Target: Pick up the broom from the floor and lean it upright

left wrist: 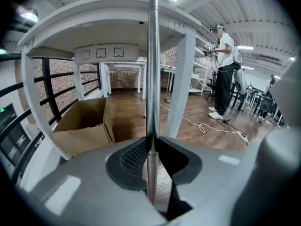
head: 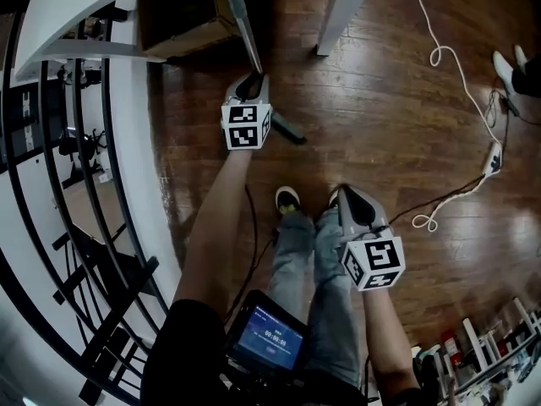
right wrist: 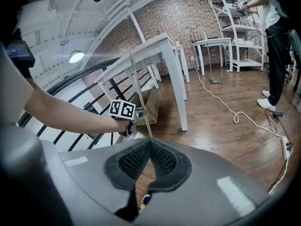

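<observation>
The broom's silver handle (left wrist: 152, 79) stands nearly upright and runs between the jaws of my left gripper (left wrist: 151, 147), which is shut on it. In the head view the left gripper (head: 251, 83) holds the handle (head: 240, 24) beside the white table, and the dark broom head (head: 288, 129) rests on the wooden floor just to its right. The right gripper view shows the upright handle (right wrist: 139, 95) and the left gripper's marker cube (right wrist: 122, 109). My right gripper (head: 342, 194) hangs near my legs, away from the broom. Its jaws (right wrist: 149, 142) are shut with nothing between them.
A white table (head: 76, 11) stands over an open cardboard box (left wrist: 84, 126), with its leg (left wrist: 181, 79) just behind the handle. A black railing (head: 93, 227) runs along the left. A white cable with a power strip (head: 494, 157) crosses the floor at the right. Another person (left wrist: 225, 74) stands further back.
</observation>
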Available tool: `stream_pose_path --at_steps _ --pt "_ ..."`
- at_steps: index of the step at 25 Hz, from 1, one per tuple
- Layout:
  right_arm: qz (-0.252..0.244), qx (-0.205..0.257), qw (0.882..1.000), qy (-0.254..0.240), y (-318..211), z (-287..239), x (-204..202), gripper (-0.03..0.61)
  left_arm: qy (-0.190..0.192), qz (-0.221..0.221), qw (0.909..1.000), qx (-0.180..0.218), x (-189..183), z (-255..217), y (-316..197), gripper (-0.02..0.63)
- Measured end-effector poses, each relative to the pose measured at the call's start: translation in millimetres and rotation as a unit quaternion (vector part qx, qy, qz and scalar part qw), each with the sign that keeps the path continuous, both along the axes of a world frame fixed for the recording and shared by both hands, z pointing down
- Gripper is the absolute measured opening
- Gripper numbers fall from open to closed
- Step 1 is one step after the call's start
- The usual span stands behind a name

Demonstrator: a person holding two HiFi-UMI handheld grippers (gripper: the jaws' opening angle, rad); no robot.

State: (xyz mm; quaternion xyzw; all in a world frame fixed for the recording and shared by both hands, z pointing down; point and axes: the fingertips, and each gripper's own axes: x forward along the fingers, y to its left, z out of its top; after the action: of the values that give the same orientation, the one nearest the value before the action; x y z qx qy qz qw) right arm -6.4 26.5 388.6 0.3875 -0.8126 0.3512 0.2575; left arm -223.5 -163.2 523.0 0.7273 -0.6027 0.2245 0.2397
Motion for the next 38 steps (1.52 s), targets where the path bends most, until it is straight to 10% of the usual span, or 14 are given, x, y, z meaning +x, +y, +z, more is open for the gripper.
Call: stream_pose_path --at_steps 38 --pt "0.000 0.024 1.000 -0.019 6 -43 -9 0.005 -0.008 0.029 0.9991 -0.032 -10 -49 48 0.239"
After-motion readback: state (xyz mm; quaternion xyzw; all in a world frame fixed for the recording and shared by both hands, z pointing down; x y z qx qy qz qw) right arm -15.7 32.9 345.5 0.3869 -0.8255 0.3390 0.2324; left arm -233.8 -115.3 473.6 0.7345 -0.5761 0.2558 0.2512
